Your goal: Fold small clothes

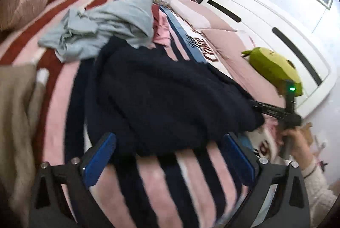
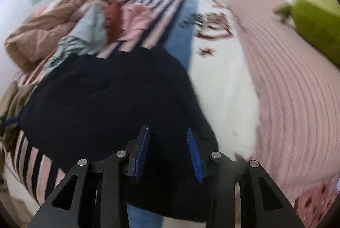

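A dark navy knit garment [image 1: 170,96] lies spread on the striped bed cover [image 1: 159,181]. In the left wrist view my left gripper [image 1: 170,155] stands wide open just short of its near edge, with nothing between the blue pads [image 1: 99,155]. My right gripper [image 1: 258,106], held by a hand [image 1: 297,143], reaches the garment's right edge. In the right wrist view the right gripper [image 2: 169,153] hangs over the navy garment [image 2: 106,100]. Its pads [image 2: 142,153] stand partly apart, with dark cloth showing in the gap and no clear pinch.
A crumpled light blue garment [image 1: 102,30] and a pink one [image 1: 162,30] lie beyond the navy piece. Beige cloth [image 1: 14,111] sits at the left. A green plush toy [image 1: 274,68] rests by the white headboard [image 1: 265,22]. Pillows and a blanket pile up at the far end.
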`<act>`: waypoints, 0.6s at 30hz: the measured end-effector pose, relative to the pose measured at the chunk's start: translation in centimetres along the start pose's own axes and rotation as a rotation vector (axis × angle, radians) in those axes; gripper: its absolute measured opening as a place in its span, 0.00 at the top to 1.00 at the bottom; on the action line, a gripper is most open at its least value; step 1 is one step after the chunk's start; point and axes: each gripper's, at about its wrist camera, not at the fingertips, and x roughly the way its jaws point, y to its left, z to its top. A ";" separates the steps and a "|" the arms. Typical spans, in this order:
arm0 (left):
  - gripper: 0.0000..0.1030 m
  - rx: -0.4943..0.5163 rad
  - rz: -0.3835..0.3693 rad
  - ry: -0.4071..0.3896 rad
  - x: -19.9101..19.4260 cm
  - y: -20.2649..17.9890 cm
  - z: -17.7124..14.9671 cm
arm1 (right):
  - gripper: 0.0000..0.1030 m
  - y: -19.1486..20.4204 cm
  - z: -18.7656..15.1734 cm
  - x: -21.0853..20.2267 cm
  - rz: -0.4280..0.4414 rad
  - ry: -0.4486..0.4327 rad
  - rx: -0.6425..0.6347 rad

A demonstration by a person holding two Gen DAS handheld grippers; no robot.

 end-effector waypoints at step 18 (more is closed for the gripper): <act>0.03 -0.415 -0.137 -0.060 7.8 4.5 0.1 | 0.66 2.4 1.8 -1.4 0.028 -0.061 -0.074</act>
